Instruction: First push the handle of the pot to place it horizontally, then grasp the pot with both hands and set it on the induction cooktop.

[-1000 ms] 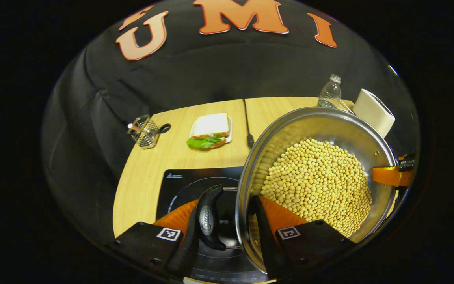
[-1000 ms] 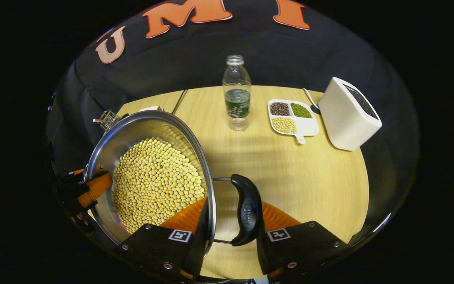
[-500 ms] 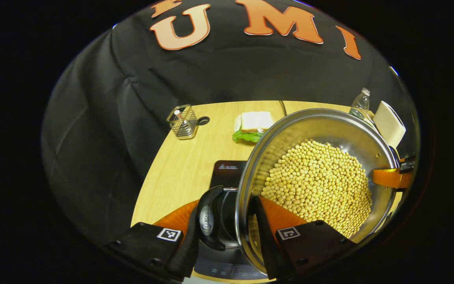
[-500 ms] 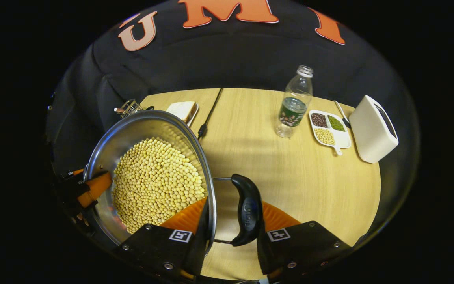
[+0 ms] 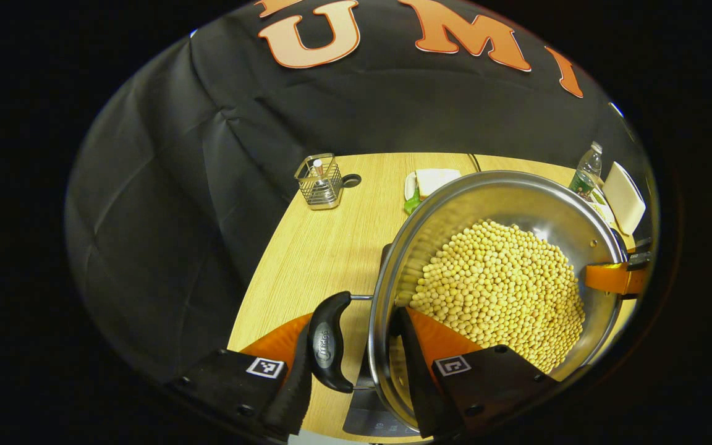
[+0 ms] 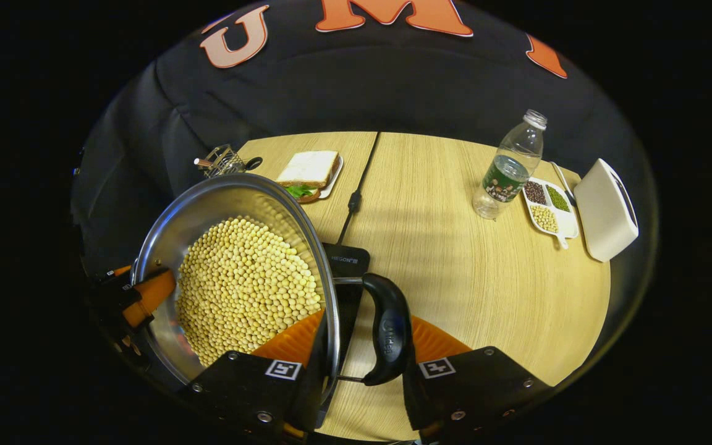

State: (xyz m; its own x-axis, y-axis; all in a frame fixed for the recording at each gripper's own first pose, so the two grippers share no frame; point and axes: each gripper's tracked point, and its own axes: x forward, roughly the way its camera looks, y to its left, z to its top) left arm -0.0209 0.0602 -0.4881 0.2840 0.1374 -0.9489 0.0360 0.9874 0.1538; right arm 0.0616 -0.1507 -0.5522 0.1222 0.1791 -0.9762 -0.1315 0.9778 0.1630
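Pot point(image 5: 498, 278) is steel, loaded with soybeans point(image 5: 498, 290), carried between both grippers, apparently above the induction cooktop point(image 6: 347, 256), whose dark edge peeks out beside and under it. Judged heavy, rigid, slick-walled; the beans will slide if it tilts, so it needs to stay level.

Left gripper point(image 5: 356, 352): fingers closed across the pot's rim and left handle point(image 5: 329, 340), one finger outside the handle, one inside the pot. Right gripper point(image 6: 362, 346): same clamp on the rim and right handle point(image 6: 388, 327). The handles are the sensible hold points, since the wall is thin and smooth.

Around the pot: sandwich plate point(image 6: 309, 175) and wire basket point(image 5: 319, 182) behind it, power cord point(image 6: 356, 185) running back from the cooktop. Further right of the pot: water bottle point(image 6: 507, 167), sectioned bean dish point(image 6: 547, 207), white box appliance point(image 6: 606, 210), all well apart. Nothing visible on the exposed part of the cooktop; the cord plug is the nearest snag. Main risk is tipping during set-down on the bench point(image 6: 455, 266).
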